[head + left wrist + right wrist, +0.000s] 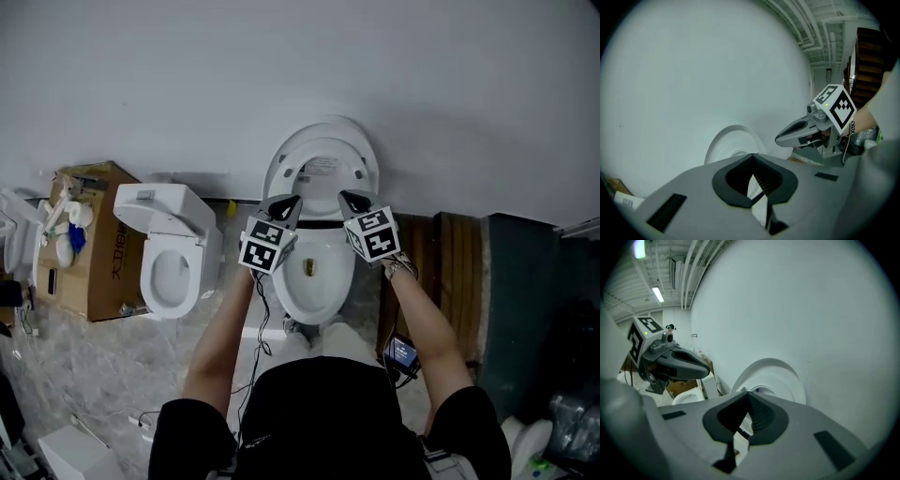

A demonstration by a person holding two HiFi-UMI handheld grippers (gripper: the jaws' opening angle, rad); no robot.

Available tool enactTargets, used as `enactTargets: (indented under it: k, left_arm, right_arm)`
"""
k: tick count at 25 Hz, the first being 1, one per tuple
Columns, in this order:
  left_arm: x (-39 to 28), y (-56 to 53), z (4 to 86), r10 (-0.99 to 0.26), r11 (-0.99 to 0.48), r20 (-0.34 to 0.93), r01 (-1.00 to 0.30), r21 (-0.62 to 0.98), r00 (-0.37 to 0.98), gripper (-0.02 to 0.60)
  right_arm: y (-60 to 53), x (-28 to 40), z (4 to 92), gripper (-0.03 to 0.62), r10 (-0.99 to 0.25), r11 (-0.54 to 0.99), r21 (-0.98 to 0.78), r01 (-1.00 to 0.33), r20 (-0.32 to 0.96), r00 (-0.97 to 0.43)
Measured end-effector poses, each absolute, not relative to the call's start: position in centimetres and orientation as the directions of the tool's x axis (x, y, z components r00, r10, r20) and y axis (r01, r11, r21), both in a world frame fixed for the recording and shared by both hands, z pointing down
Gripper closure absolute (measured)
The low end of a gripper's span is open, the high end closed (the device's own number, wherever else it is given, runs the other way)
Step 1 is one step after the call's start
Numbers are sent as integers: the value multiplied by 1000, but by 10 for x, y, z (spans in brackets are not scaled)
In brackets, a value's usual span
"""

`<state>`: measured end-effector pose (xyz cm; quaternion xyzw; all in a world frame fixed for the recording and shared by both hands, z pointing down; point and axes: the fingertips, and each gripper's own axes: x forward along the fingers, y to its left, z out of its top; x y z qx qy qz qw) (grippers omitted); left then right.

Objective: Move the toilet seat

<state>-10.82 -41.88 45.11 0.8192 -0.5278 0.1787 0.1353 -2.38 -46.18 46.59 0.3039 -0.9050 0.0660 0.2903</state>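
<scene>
The white toilet seat and lid (323, 164) stand raised against the grey wall, above the open bowl (314, 281). My left gripper (286, 204) and right gripper (352, 200) hover side by side in front of the raised seat, just over the bowl's back rim. Both are shut with nothing between the jaws. In the left gripper view the shut left gripper (752, 176) points at the upright seat (731, 143), with the right gripper (797, 132) beside it. The right gripper view shows the shut right gripper (747, 411) before the seat (773, 380) and the left gripper (679, 364) apart from it.
A second white toilet (169, 253) stands to the left, next to a cardboard box (94, 244) holding bottles. Dark wooden boards (450, 272) lean at the right. Cables and a small device (403, 354) lie on the tiled floor near the person's feet.
</scene>
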Motion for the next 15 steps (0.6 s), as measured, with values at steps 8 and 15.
enactTargets:
  k: [8, 15]
  left_arm:
    - [-101, -343, 410, -846, -424, 305, -898, 113, 438, 574]
    - [-96, -288, 368, -884, -404, 199, -905, 130, 423, 574]
  right_arm:
    - [-385, -1, 418, 582, -598, 743, -10, -669, 439, -671]
    - [-328, 21, 365, 582, -657, 719, -7, -695, 317, -684]
